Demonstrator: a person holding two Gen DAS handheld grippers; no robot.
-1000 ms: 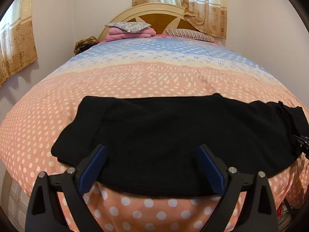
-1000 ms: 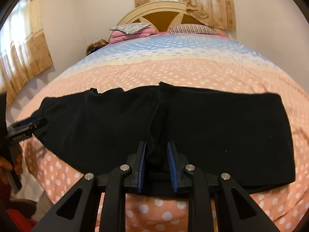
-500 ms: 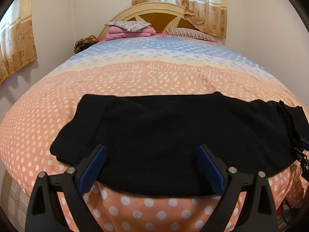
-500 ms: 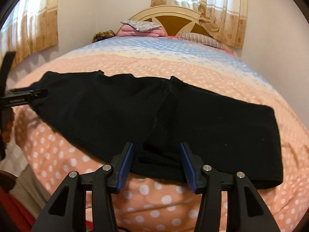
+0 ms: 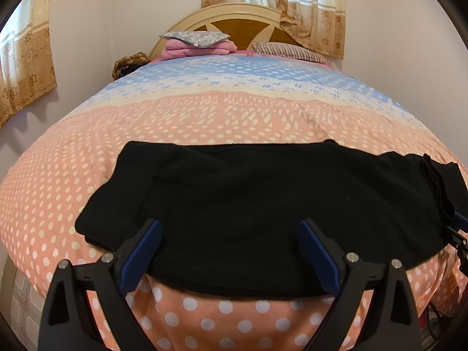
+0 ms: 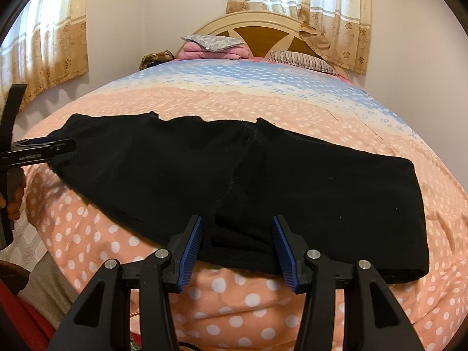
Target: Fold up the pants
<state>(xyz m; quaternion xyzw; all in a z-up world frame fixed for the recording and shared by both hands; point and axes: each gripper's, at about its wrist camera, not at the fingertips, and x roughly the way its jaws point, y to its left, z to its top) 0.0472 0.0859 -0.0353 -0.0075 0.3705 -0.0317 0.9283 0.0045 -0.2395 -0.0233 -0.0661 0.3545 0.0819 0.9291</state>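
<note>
Pants (image 6: 263,181): black, spread flat across the near end of the bed (image 6: 263,102), already doubled into a wide band, near hem by the edge.
Feel: soft, limp knit, light; likely to sag and crease, not slip.
Left gripper (image 5: 228,251): jaws wide, nothing pinched, cloth just beyond at 12 o'clock.
Right gripper (image 6: 238,242): jaws have just been opening, let go; a thick ridge of cloth sits between them, unpressed.
Best hold: both layers at the near hem, one corner at 3 o'clock, one at 9.
</note>
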